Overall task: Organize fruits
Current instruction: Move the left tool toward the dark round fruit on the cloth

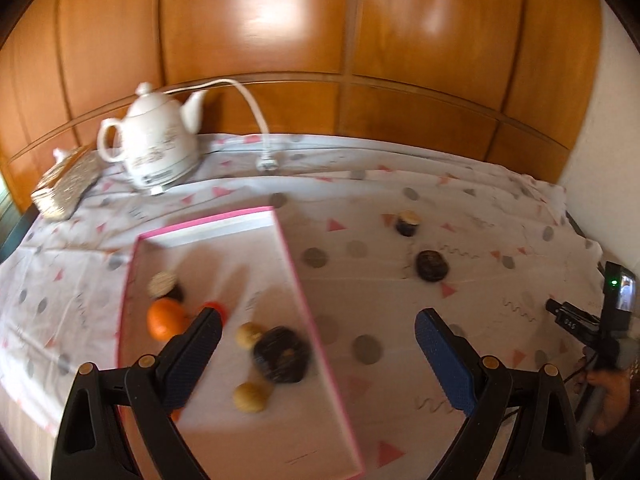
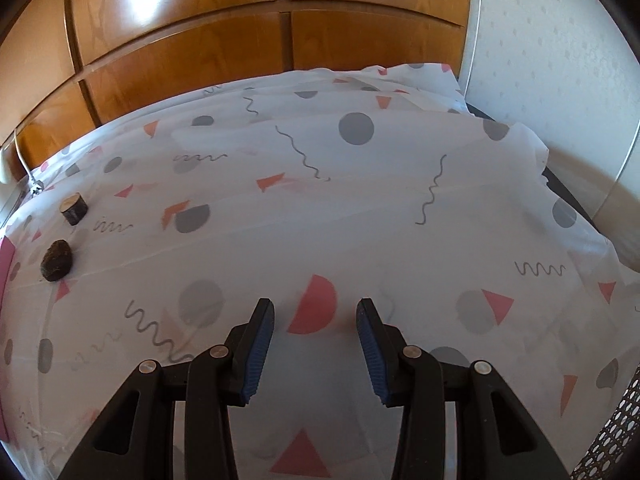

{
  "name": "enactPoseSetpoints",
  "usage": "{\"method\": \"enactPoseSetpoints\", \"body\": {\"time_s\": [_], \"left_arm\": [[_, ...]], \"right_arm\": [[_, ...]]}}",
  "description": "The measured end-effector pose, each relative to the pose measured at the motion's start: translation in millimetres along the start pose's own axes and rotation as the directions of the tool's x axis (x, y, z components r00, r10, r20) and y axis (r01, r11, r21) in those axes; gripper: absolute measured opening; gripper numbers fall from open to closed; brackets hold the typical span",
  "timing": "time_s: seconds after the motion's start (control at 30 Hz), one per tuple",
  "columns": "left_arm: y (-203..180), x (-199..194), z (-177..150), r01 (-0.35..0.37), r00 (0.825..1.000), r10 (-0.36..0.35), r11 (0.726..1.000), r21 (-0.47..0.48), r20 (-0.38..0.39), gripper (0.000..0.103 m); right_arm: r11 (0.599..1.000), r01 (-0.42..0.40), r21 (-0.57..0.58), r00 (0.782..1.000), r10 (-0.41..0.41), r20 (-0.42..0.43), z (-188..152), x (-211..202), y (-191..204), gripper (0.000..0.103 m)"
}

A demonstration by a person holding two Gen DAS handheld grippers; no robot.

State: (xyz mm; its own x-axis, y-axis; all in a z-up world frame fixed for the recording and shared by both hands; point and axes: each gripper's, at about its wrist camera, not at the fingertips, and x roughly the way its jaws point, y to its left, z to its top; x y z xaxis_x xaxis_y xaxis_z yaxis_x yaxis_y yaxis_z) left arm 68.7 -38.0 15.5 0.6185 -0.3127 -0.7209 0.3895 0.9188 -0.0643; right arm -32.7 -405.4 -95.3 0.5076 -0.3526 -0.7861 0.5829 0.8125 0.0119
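1. Fruit sits in two spots: most of it in a pink-edged tray [image 1: 288, 240], the rest loose on the patterned cloth [image 2: 320, 220] covering the tabletop.
2. Tray contents, left wrist view: orange [image 1: 164, 319], a small red thing [image 1: 216, 307] half hidden behind the left finger, two tan round fruits [image 1: 248, 335] [image 1: 251, 397], a big dark lump [image 1: 281, 355], and a dark piece with a pale cut top [image 1: 164, 285]. Blurred, so exact kinds cannot be told.
3. Outside the tray, to its right: a cut dark piece with pale top [image 1: 408, 223] and a dark rough lump [image 1: 431, 266] just nearer the camera, close together but apart. Same pair shows at the left edge of the right wrist view [image 2: 75, 210] [image 2: 57, 261].
4. Left claw [image 1: 318, 330]: released, jaws wide, nothing between them; it hangs over the tray's right edge.
5. Right claw [image 2: 316, 314]: jaws part-way apart, empty, only cloth under them, well away from the fruit.
6. White kettle [image 1: 156, 144] with cord and plug [image 1: 267, 164] stands at the back by the wood panelling [image 1: 320, 40]; a glittery pouch [image 1: 66, 192] lies to its left.
7. Person's hand [image 1: 610, 400] grips the other tool's handle at the right edge of the left wrist view.
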Motion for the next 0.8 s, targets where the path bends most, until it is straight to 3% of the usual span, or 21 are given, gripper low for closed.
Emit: {"method": "enactPoseSetpoints", "body": {"time_s": [0.13, 0.33, 0.8], "left_arm": [[-23, 18, 11, 0.035, 0.999, -0.034, 0.998, 0.053, -0.018, 0.097], [-57, 52, 24, 0.081, 0.994, -0.073, 0.992, 0.099, -0.077, 0.096], [-113, 135, 42, 0.159, 0.971, -0.135, 0.981, 0.110, -0.199, 0.076]], "right_arm": [[1.000, -0.001, -0.002, 1.000, 0.001, 0.004, 0, 2, -1, 0.055], [1.000, -0.002, -0.002, 1.000, 0.002, 0.014, -1, 3, -1, 0.058], [1.000, -0.016, -0.008, 0.999, 0.017, 0.046, -6, 5, 4, 0.071]]}}
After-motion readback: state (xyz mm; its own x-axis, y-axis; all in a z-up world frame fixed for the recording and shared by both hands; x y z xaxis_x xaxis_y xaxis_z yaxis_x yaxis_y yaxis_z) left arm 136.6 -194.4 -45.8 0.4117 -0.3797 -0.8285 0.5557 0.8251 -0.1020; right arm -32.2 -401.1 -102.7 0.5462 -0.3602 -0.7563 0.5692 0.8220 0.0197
